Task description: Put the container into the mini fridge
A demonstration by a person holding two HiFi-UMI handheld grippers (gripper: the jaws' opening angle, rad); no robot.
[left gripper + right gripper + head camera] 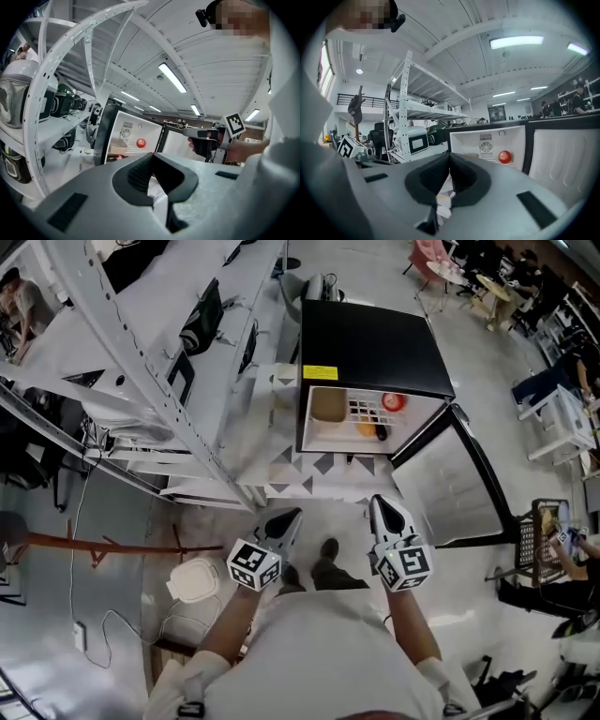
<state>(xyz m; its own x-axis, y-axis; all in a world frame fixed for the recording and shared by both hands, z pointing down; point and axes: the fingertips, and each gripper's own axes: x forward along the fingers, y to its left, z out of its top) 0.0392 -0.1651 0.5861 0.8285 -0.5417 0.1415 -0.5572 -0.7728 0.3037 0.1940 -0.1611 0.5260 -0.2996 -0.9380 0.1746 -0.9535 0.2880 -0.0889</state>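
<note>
The beige squarish plastic container [328,405] sits inside the black mini fridge [370,348], on the left side of its white interior. It is ahead of both tools and well apart from them. To its right in the same cavity are a red round knob [394,401] towards the back, a small orange item [367,428] and a dark item [382,432] just beside it. The fridge door [450,486], white on its inner face, stands swung wide open, ahead of the right tool and off to its right. The fridge rests on a white mat with grey triangles [319,470], which lies between the tools and the fridge.

The left tool [286,521] has its jaws pressed together with nothing between them; the left gripper view shows the dark pads meeting over bare air [152,157]. The right tool [384,512] is likewise fully closed and empty, its pads touching in its own view [450,154]. Both tools are held out side by side at about the same height, tips aimed towards the fridge opening. The bare forearms [230,624] reach forward from white sleeves, elbows close to the body. In the left gripper view a hand [201,144] wraps the right tool's handle.

Below the tools, the person's dark shoes [328,554] stand on the glossy grey floor [112,521]. To the left of the left tool rises a white metal shelving rack [141,362].
</note>
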